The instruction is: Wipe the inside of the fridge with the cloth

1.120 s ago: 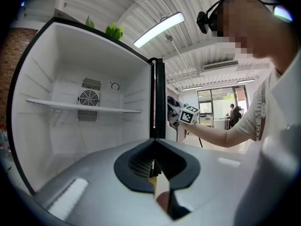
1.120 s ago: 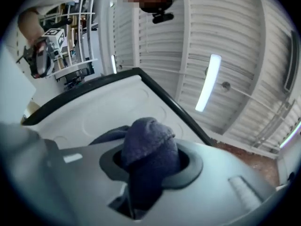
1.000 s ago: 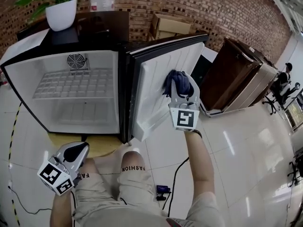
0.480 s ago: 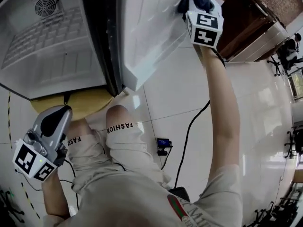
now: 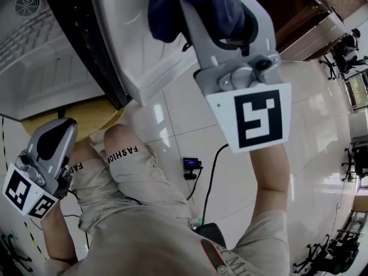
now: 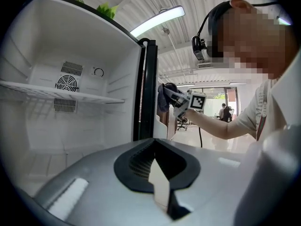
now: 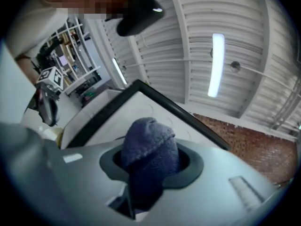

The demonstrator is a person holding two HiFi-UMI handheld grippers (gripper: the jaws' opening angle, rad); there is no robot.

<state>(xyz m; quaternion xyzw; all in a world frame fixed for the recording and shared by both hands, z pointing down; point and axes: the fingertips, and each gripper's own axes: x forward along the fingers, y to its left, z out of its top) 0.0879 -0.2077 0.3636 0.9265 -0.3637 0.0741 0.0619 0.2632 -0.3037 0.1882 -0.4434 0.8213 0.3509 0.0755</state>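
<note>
Navy cloth (image 7: 149, 147) is bunched in the right gripper (image 5: 214, 10), whose jaws are clamped on it, up at the fridge door's (image 5: 144, 62) inner liner. The left gripper (image 6: 160, 187), low beside that door, is closed on nothing. Nothing braces the door, so I judge a hard push could swing it away. The loosely bunched cloth could also drag out of the jaws.

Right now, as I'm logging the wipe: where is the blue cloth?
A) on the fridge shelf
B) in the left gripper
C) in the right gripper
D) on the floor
C: the cloth bulges between the right gripper's jaws, up by the open fridge door; the left gripper is shut and empty.
</note>
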